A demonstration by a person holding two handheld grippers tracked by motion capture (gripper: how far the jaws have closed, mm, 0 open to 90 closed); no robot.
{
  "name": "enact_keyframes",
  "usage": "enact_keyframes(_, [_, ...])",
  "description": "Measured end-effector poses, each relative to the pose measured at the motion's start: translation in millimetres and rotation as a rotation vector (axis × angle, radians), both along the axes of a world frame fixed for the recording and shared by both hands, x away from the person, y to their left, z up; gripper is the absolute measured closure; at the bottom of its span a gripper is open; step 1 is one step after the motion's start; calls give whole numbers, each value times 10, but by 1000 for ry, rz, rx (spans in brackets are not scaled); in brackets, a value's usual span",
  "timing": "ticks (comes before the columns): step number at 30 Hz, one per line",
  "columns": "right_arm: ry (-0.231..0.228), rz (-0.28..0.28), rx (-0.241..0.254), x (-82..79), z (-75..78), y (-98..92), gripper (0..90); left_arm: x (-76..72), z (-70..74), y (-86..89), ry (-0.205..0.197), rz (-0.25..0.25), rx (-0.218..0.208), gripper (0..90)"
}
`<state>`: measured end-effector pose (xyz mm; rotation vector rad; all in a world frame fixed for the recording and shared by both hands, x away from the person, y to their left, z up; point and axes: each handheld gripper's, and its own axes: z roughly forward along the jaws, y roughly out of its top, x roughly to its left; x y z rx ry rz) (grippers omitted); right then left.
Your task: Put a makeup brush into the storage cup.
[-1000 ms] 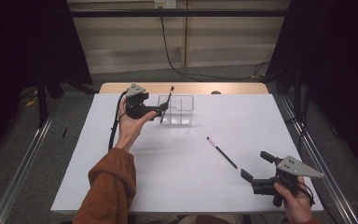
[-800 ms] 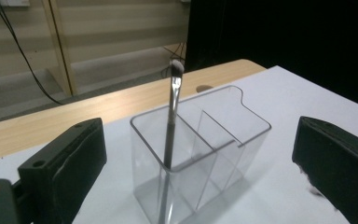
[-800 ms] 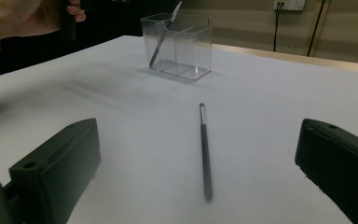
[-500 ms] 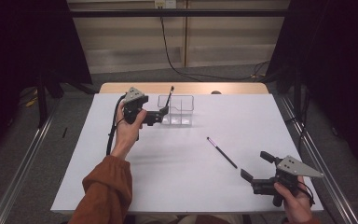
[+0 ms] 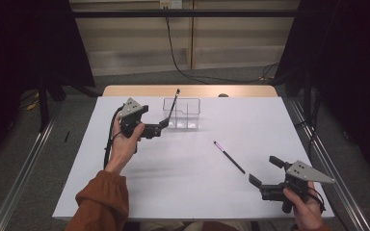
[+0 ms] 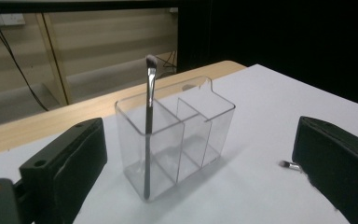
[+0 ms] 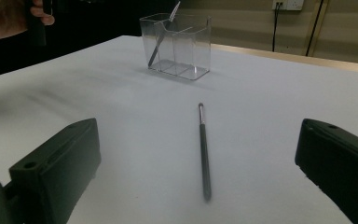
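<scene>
Since the earlier frames, the left gripper has drawn back a little to the left of the clear organizer, leaving the standing brush inside it; the right gripper has kept its place.

Nearest, at the near right corner of the white table, the right gripper rests in the person's hand with its jaws wide apart and nothing between them. Just beyond it, the second brush lies flat on the table, its dark handle toward the near right and its bristle end pointing far and left. In the right gripper view this brush lies between the two jaws but ahead of them, not touching either.

Farther on, at the left, the left gripper is held above the table, jaws spread open and empty, pointing right toward the organizer and just beside it. In the left gripper view the organizer sits between the open jaws, apart from both.

Farthest, near the table's far edge, the organizer stands upright with its inner dividers. The brush stands in its left compartment, bristles up, leaning against the rim.
</scene>
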<state>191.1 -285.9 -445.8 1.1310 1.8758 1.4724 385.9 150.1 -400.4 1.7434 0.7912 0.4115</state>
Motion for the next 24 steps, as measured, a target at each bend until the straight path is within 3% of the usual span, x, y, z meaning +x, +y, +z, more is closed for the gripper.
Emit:
enact_keyframes(2, [0, -1, -1, 0, -1, -1, 0, -38, -13, 36, 6, 10, -7, 36])
enact_keyframes(10, [1, -1, -3, 3, -1, 5, 0, -182, -31, 100, -1, 34, 33, 33])
enact_keyframes(12, [2, -1, -6, 2, -2, 0, 0, -220, -39, 121, -12, 35, 28, 33])
enact_keyframes(15, [2, -4, -4, 6, -4, 3, 0, -276, -44, 128, -33, 39, 58, 33])
enact_keyframes(18, [-2, -2, -7, 1, -2, 2, 0, -349, -37, 150, -26, 25, 43, 32])
enact_keyframes(24, [-1, -2, -9, 2, -2, 4, 0, -499, -59, 233, -28, 51, 64, 34])
